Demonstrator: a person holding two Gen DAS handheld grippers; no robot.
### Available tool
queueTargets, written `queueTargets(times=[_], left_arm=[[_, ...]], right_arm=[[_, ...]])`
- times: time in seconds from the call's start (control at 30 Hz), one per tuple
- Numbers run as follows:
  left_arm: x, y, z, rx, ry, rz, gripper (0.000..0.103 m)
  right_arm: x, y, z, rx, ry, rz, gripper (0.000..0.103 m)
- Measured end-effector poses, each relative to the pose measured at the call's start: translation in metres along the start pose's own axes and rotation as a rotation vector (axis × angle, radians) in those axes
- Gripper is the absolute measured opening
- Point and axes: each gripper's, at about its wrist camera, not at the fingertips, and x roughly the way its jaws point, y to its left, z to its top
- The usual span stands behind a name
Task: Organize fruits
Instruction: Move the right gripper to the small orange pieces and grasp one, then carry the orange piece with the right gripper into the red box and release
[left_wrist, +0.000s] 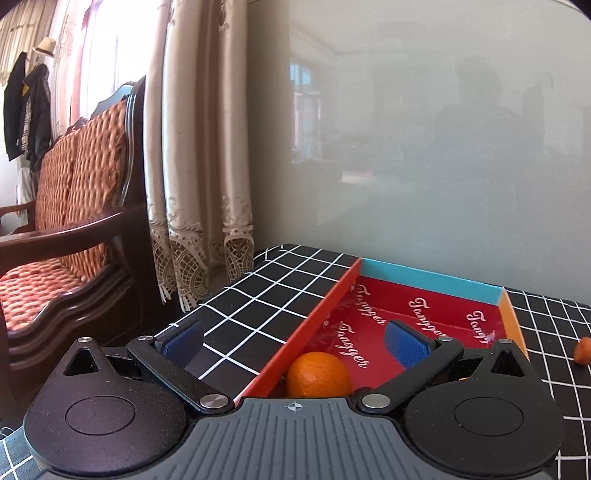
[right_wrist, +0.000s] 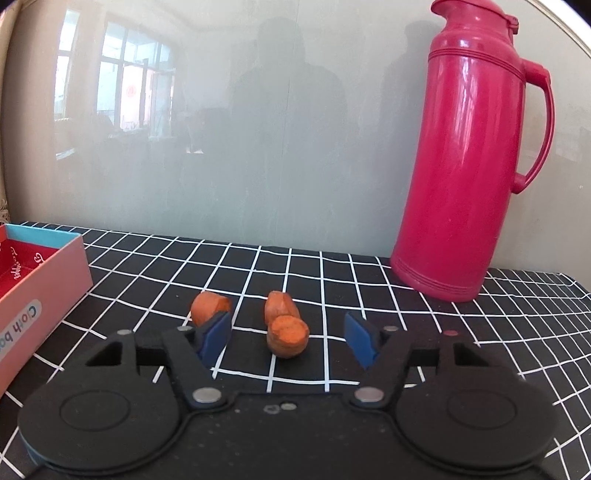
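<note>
In the left wrist view an orange fruit (left_wrist: 318, 374) lies in the near corner of a shallow red box (left_wrist: 436, 314) with a blue far wall. My left gripper (left_wrist: 295, 341) is open above the box's left wall, with the orange below and between its blue pads, untouched. In the right wrist view three orange carrot-like pieces lie on the checked cloth: one (right_wrist: 209, 306) by my left pad, one (right_wrist: 279, 304) further back, one (right_wrist: 288, 336) nearest. My right gripper (right_wrist: 288, 338) is open with the nearest piece between its fingers. The box's corner (right_wrist: 40, 280) shows at the left.
A tall red thermos jug (right_wrist: 469, 147) stands at the back right of the black checked tablecloth (right_wrist: 369, 280). A glossy grey wall backs the table. A wooden sofa (left_wrist: 66, 229) and a curtain (left_wrist: 199, 147) stand left of the table. One carrot piece (left_wrist: 583, 350) shows right of the box.
</note>
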Motion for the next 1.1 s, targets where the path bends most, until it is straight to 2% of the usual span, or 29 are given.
queueTargets(times=[0.17, 0.37, 0.4, 0.47, 0.67, 1.1], left_arm=[[0.005, 0.002, 0.001, -0.012, 0.015, 0.003, 0.103], [0.007, 0.004, 0.003, -0.028, 0.018, -0.004, 0.103], [0.007, 0.005, 0.003, -0.028, 0.020, -0.004, 0.103], [0.007, 0.005, 0.003, -0.028, 0.020, -0.007, 0.103], [0.007, 0.006, 0.003, -0.022, 0.028, -0.010, 0.103], [-0.001, 0.008, 0.001, -0.012, 0.024, -0.014, 0.103]], right_arm=[[0.011, 0.000, -0.001, -0.002, 0.033, 0.000, 0.052], [0.022, 0.002, -0.001, -0.001, 0.072, 0.010, 0.050], [0.025, 0.002, -0.001, 0.003, 0.082, 0.014, 0.039], [0.030, 0.002, 0.000, 0.014, 0.101, 0.015, 0.027], [0.028, -0.006, 0.001, 0.065, 0.105, 0.039, 0.027], [-0.016, -0.009, 0.017, 0.049, 0.046, 0.052, 0.027]])
